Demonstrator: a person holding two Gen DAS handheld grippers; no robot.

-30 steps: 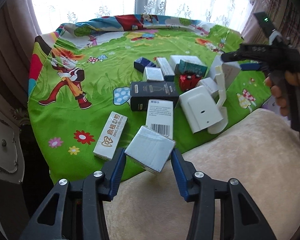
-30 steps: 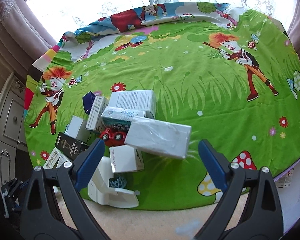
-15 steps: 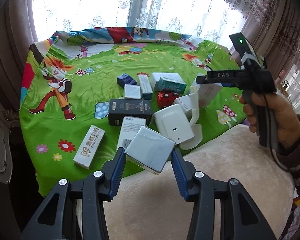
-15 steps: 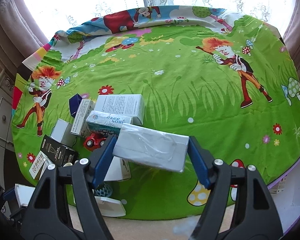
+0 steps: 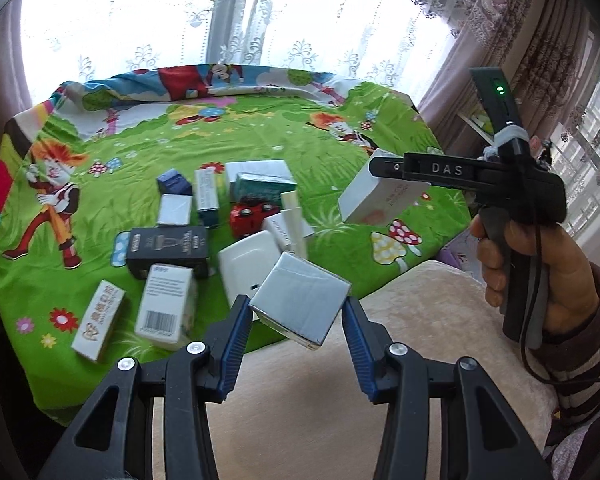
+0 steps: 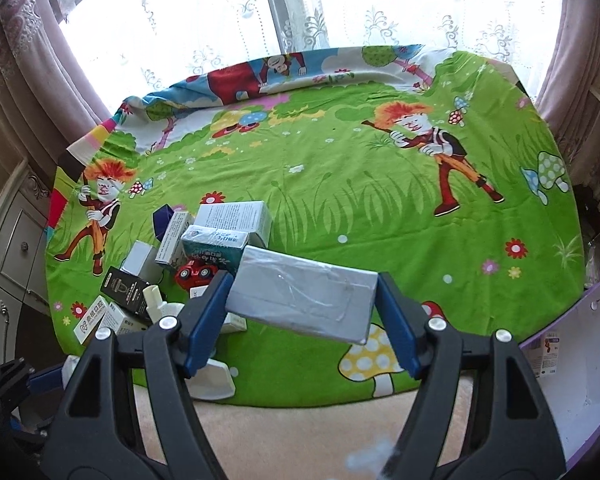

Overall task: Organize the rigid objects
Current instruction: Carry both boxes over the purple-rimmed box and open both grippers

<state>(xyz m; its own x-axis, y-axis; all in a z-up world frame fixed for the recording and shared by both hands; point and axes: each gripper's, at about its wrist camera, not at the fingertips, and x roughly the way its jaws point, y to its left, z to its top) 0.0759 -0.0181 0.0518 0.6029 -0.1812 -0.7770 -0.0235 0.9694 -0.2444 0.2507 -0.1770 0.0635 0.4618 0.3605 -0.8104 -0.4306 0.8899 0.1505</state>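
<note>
Two grippers, left and right, each clamp a wrapped box.

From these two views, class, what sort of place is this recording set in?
Most likely a room in a home, perhaps a bedroom: lace curtains over a bright window, a cartoon-print bedsheet spread as a work surface, and an ornate cabinet with drawers at the side.
</note>
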